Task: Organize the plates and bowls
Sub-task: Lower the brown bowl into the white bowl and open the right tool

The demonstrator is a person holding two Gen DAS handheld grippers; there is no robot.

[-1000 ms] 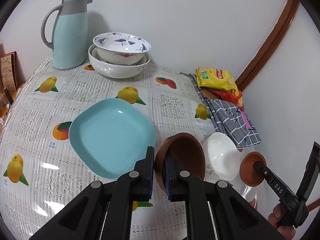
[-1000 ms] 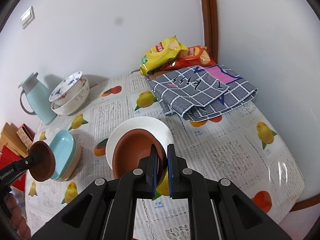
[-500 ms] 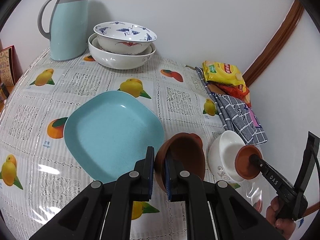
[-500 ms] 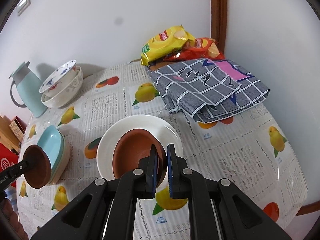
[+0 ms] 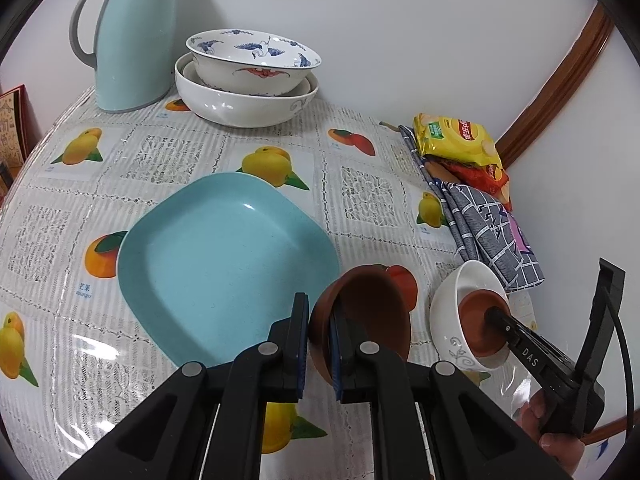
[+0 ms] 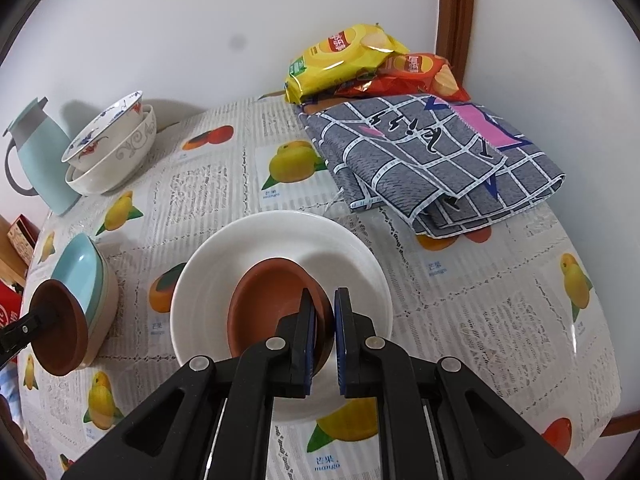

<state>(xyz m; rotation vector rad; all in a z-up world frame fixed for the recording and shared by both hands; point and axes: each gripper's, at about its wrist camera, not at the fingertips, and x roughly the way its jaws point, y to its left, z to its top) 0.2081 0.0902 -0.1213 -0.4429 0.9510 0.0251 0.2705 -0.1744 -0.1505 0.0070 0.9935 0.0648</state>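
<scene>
My left gripper [image 5: 319,344] is shut on the rim of a brown bowl [image 5: 368,312], held tilted just right of the light blue square plate [image 5: 224,256]. My right gripper [image 6: 323,340] is shut on the rim of a second brown bowl [image 6: 272,308], held inside the white bowl [image 6: 280,240]. The left wrist view shows that brown bowl [image 5: 482,320] low within the white bowl [image 5: 452,320]. The right wrist view shows the left-held brown bowl [image 6: 60,326] beside the blue plate [image 6: 82,264].
A blue-patterned bowl [image 5: 254,60] sits nested in a larger white bowl [image 5: 244,104] at the back, next to a light blue jug [image 5: 128,36]. A folded checked cloth [image 6: 436,160] and chip bags [image 6: 348,56] lie at the right near the wall.
My right gripper has lowered its brown bowl into the white bowl. My left gripper has moved forward and nearer the blue plate with its brown bowl.
</scene>
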